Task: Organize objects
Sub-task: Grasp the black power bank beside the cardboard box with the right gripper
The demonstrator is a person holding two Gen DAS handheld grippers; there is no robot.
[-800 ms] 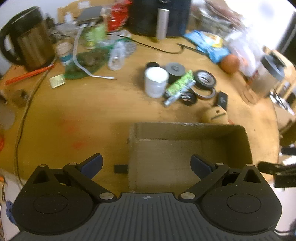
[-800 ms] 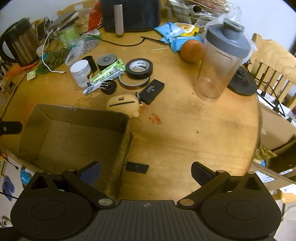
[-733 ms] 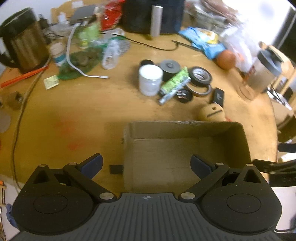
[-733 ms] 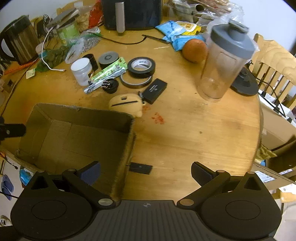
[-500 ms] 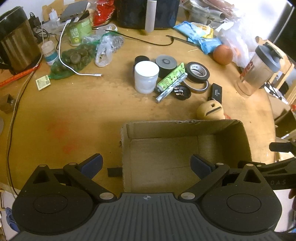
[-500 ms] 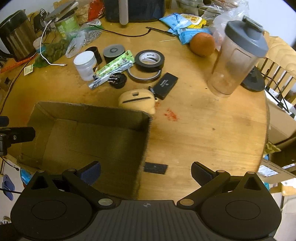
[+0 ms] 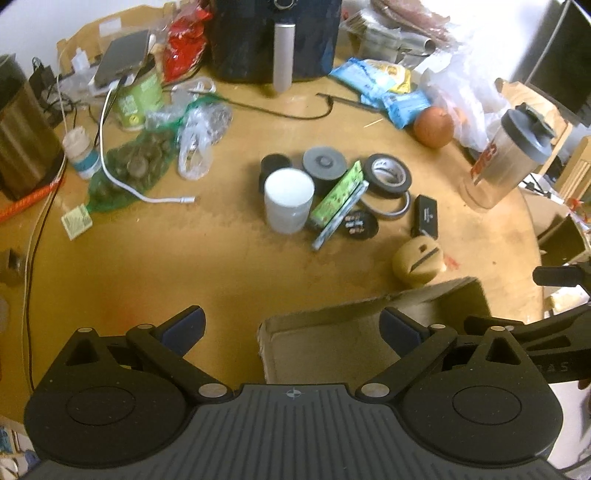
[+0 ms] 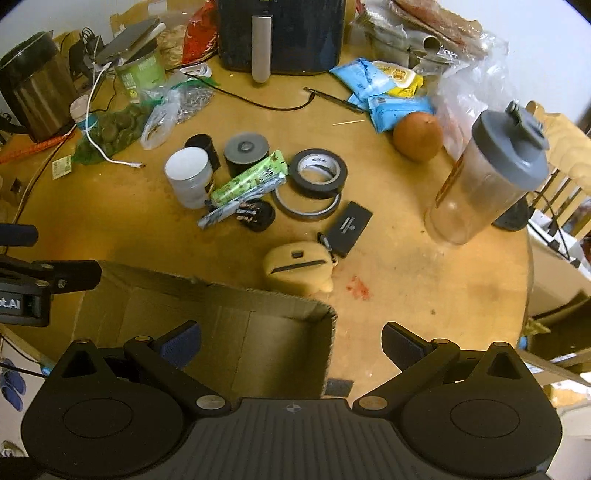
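Just slid my view left, so the cardboard box [image 7: 332, 332] now sits low-right. Both left gripper [image 7: 291, 330] and right gripper [image 8: 291, 341] are spread wide, holding nothing. The small clutter's unsorted, just beyond the box.

Kettle [image 8: 35, 85] at desk [image 8: 424, 295] far-left edge; black appliance [image 8: 280, 33] at rear; wooden chair [image 8: 565, 155] right.
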